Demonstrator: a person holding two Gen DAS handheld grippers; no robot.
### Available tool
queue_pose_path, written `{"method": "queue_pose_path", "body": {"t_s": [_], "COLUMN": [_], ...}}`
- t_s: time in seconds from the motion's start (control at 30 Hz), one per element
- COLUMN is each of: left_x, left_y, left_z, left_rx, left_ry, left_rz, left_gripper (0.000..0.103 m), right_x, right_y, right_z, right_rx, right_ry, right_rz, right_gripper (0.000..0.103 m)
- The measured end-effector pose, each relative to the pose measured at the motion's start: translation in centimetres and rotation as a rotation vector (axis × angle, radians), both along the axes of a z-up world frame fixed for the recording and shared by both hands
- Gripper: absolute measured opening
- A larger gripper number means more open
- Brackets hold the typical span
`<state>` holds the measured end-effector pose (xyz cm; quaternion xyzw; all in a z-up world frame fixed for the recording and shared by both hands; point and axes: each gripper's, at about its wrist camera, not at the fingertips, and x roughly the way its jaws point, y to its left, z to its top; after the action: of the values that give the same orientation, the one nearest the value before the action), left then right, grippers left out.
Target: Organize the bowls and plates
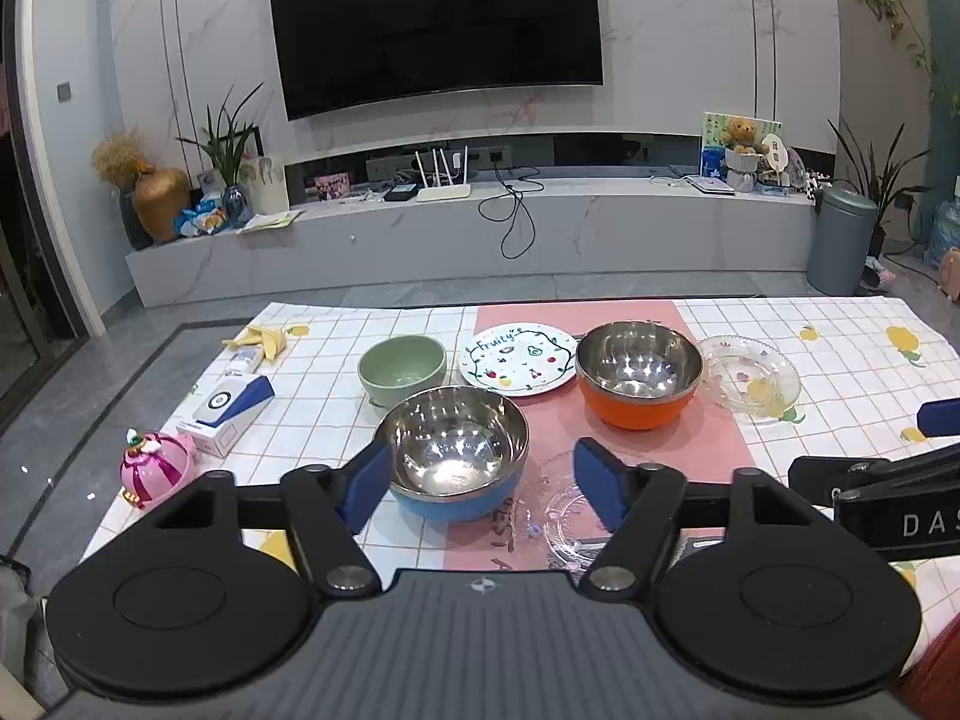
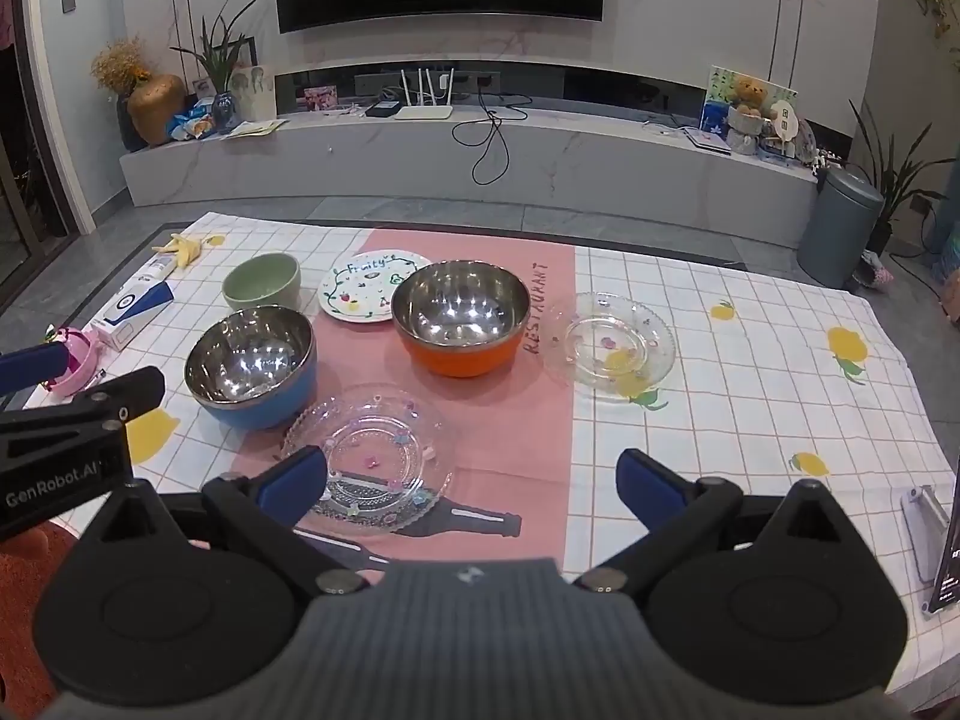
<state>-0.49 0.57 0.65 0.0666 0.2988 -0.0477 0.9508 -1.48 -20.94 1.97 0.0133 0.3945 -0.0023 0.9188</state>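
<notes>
On the checked tablecloth stand a blue steel bowl (image 1: 456, 456) (image 2: 252, 366), an orange steel bowl (image 1: 639, 375) (image 2: 462, 318), a green bowl (image 1: 403, 369) (image 2: 263, 282), a white "Fruity" plate (image 1: 516, 358) (image 2: 366, 288) and two clear glass plates, one near (image 2: 369, 456) (image 1: 558, 504), one far right (image 2: 609, 345) (image 1: 750, 378). My left gripper (image 1: 480, 489) hangs open in front of the blue bowl, which shows between its fingers untouched. My right gripper (image 2: 471, 489) is wide open above the near glass plate's right edge and holds nothing.
At the table's left sit a pink ornament (image 1: 155, 468), a white and blue box (image 1: 231, 411) and a banana peel (image 1: 264, 339). A metal stand (image 2: 927, 525) is at the right edge. A grey bin (image 1: 840, 240) stands on the floor beyond.
</notes>
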Motion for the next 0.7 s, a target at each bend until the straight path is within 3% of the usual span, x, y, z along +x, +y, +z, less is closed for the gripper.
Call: {"method": "queue_pose_path", "body": {"t_s": [0.3,0.7], "left_x": [-0.08,-0.07], "left_y": [0.51,0.23], "left_z": [0.24,0.27], "left_rx": [-0.052,-0.041], "left_ry": [0.006,0.009], "left_rz": [0.039,0.034], "left_gripper": [0.072,0.069], "right_x": [0.01,0.13], "right_y": [0.18,0.06], "right_z": [0.15,0.1], "right_rx": [-0.005,-0.004], "right_ry": [-0.002,0.005], "right_rz": [0.002,0.003], "right_gripper": [0.1,0.101]}}
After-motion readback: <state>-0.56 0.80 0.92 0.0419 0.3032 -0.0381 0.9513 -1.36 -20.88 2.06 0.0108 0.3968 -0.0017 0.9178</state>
